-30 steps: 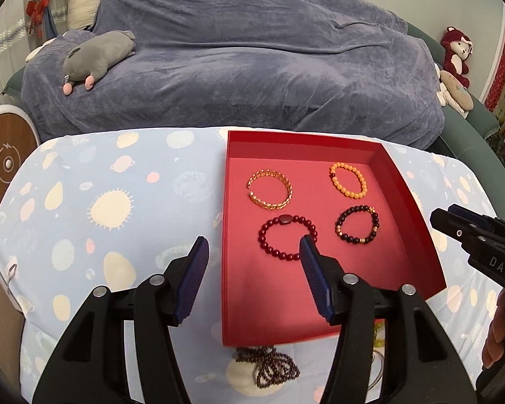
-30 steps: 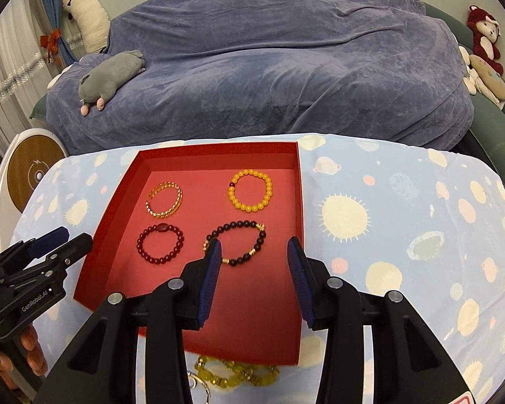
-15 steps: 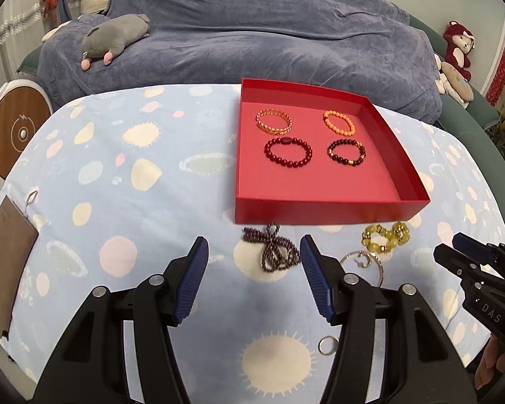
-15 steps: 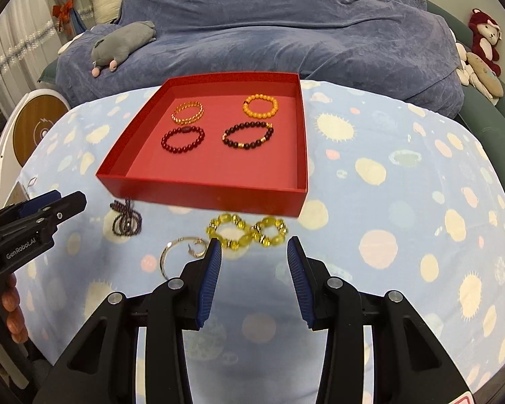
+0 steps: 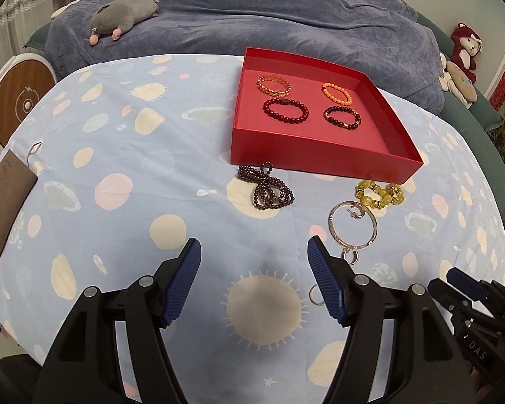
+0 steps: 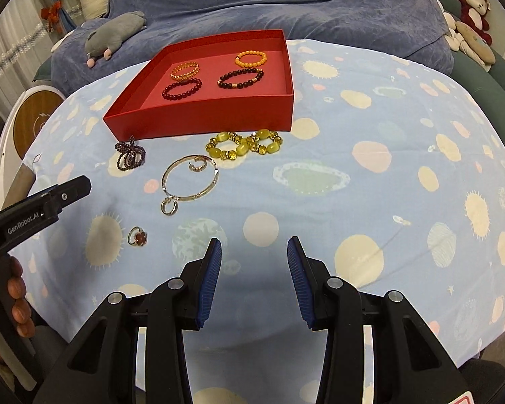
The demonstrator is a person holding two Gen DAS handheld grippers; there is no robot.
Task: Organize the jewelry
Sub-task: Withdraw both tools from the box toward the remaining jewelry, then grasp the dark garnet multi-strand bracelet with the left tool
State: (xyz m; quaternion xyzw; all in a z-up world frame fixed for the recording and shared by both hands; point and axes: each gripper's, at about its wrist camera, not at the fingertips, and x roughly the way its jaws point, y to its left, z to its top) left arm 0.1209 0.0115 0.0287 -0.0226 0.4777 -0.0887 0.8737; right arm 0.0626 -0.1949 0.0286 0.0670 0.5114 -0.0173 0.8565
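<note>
4 bracelets lie in the red tray; purple beads, yellow bracelet, bangle, ring wait near; left gripper and right gripper gape empty

"GenRobot.AI" runs in white letters along the side of the left gripper, seen from the right wrist view. "DAS" stands in white on the right gripper in the left wrist view. Nothing else is legible.

The round worktop under pale-blue spotted cloth carries a red cardboard tray, purple beaded string, yellow beaded bracelets, silver bangle and red-stoned ring.
</note>
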